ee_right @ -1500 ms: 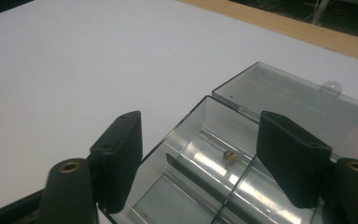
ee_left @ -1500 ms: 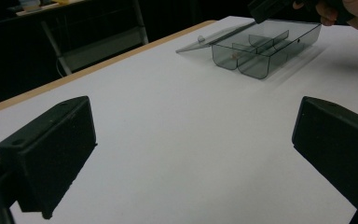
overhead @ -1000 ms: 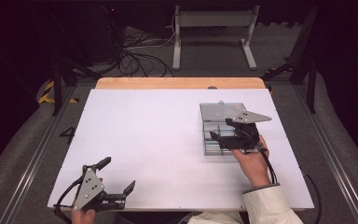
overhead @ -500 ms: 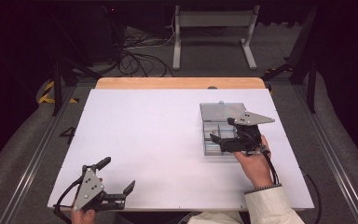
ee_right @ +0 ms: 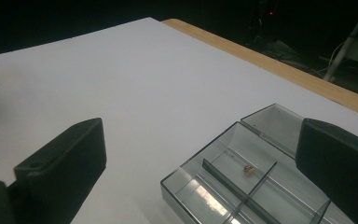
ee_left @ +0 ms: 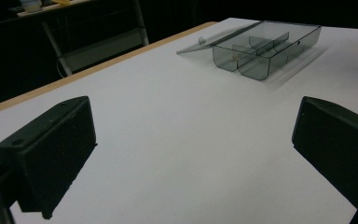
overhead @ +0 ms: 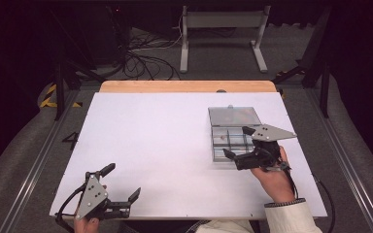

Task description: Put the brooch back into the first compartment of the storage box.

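from above, a clear plastic box (overhead: pixel 229 138) with dividers sits on the white table (overhead: pixel 165 145), its lid (overhead: pixel 234 115) laid flat open on the far side. nothing else lies near the box on the white surface, and nothing stands between it and either gripper. behind the box, past the table's wooden edge, a metal stand (overhead: pixel 222 34) and loose cables (overhead: pixel 145 48) lie on the floor. the right gripper (overhead: pixel 238 144) hovers at the box's near right corner, jaws spread apart with nothing between them. the left gripper (overhead: pixel 122 182) is well apart from the box, at the table's near left corner, jaws also apart and empty.

in the left gripper view, the box (ee_left: pixel 265 49) lies far off beyond the wide, empty jaws, lid (ee_left: pixel 214 39) down flat beside it.

in the right gripper view, the box (ee_right: pixel 242 186) sits just ahead between the spread jaws, nearer the right one, and a small brass-coloured piece (ee_right: pixel 249 170) rests in one compartment.
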Tool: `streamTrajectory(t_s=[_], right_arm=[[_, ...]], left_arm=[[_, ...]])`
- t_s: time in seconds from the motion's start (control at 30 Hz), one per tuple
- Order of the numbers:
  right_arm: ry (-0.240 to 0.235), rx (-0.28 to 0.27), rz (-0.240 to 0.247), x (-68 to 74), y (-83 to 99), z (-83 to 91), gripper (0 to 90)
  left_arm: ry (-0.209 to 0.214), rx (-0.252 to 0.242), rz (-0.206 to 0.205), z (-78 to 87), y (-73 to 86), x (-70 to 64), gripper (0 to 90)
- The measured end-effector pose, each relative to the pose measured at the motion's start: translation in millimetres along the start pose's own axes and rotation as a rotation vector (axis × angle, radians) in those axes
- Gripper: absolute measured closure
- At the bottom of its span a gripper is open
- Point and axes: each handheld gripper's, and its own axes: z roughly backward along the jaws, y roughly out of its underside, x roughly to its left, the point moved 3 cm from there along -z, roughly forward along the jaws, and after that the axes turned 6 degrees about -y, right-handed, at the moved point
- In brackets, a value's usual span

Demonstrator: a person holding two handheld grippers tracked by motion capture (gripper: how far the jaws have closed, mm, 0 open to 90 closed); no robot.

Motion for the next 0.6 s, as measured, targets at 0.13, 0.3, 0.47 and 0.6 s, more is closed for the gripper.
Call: streamTrajectory(t_s=[0.13,0.3,0.47,0.6], right_arm=[[-0.009,-0.002,0.003,3.8,3.0,6.1,2.4],[-0.021,-0.013,0.015,7.6,8.5,13.2,2.4],[-0.044,-0.017,0.031,12.9,15.4,17.8,2.4],[-0.049,-0.009,0.042,16.0,21.1,19.4,2.4]], left_arm=[[0.001,0.000,0.002,0.4,0.1,0.0,0.3],[0.000,0.001,0.000,0.3,0.0,0.0,0.3],[0.000,0.001,-0.001,0.0,0.0,-0.1,0.3],[0.000,-0.002,-0.001,-0.1,-0.1,-0.3,0.3]])
